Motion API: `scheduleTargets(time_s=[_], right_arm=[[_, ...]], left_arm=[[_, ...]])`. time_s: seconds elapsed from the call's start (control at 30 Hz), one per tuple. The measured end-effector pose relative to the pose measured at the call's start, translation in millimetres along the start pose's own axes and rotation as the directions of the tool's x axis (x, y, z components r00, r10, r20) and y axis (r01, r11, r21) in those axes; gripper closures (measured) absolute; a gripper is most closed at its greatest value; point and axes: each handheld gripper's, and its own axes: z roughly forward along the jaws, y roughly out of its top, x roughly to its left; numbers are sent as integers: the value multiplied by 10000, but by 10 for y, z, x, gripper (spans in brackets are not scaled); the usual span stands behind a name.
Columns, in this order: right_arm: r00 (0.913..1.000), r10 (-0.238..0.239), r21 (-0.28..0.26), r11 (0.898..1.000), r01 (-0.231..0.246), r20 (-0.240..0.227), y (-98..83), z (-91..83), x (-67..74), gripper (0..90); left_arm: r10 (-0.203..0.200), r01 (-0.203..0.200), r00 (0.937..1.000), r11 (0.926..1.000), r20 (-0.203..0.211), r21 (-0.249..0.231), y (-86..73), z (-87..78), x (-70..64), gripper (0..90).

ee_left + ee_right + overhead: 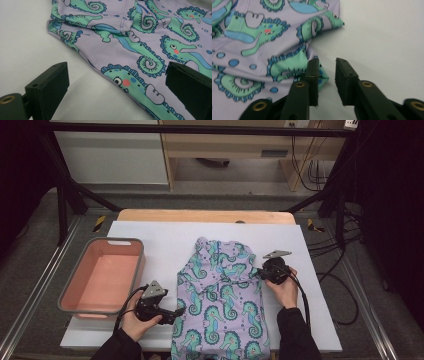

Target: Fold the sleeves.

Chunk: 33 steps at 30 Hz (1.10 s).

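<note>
A lilac garment (pixel 222 295) printed with green seahorses lies flat on the white table cover (pixel 160 240), its lower end hanging over the front edge. My left gripper (pixel 179 311) sits at the garment's left edge. In the left gripper view its jaws stand wide open (pixel 116 67), one over bare cover, the other over the garment (pixel 130 32). My right gripper (pixel 258 273) is at the garment's right edge. Its jaws (pixel 327 62) are a narrow gap apart with nothing between them, the left one resting over a fold of the garment (pixel 262 37).
A pink bin with a grey rim (pixel 65 297) stands at the left of the table. A strip of wooden tabletop (pixel 200 215) runs behind the cover. Black frame legs and cables (pixel 345 245) flank the table on the right.
</note>
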Motion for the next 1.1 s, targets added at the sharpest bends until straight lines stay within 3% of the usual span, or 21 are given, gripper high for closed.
scheduleTargets(time_s=[0.1,0.23,0.43,0.5,0.53,0.6,0.63,0.7,0.83,0.9,0.93,1.0,1.03,1.1], right_arm=[[9995,139,-832,9964,-164,-298,53,4,20,702],[9979,255,-1318,9907,-332,-597,162,19,77,642],[9986,364,-1188,9921,-408,-389,306,259,114,513],[9987,412,-1039,9936,-442,-313,328,379,102,520],[9985,482,-1001,9937,-508,-277,332,431,96,594],[9991,280,-769,9966,-305,-332,335,513,74,681],[9990,191,-944,9953,-229,-414,342,523,67,802],[9996,-210,-1052,9943,189,-186,382,508,73,863],[9954,-850,-1704,9824,764,-438,488,411,128,874],[9883,-1435,-2173,9675,1292,-512,549,358,186,874],[9816,-1795,-2541,9543,1576,-655,583,337,226,873],[9736,-2153,-2816,9413,1863,-753,617,346,273,873],[9695,-2317,-2768,9395,2017,-797,623,369,282,872],[9669,-2437,-2219,9494,2221,-750,607,460,298,853]], left_arm=[[-2,2,10000,10000,0,3,0,-1,3,46],[12,-12,10000,10000,-8,-40,4,-5,2,46],[20,-20,10000,10000,15,-52,11,-8,-3,46],[10,-10,10000,10000,14,-69,12,-10,1,46],[8,-8,10000,10000,2,-70,12,-11,5,46],[3,-3,10000,10000,-18,-59,10,-12,14,45],[3,-3,10000,10000,-18,-47,9,-11,16,45],[-6,6,10000,10000,-24,-42,7,-7,17,45],[10,-10,10000,10000,-24,-50,10,-5,7,45],[23,-23,10000,10000,-5,-22,7,-1,7,45],[22,-22,10000,10000,-11,-12,6,1,9,45],[14,-14,10000,10000,-28,10,1,5,12,45],[12,-12,10000,10000,-34,7,-1,5,14,45],[6,-6,10000,10000,-21,8,-1,3,16,46]])
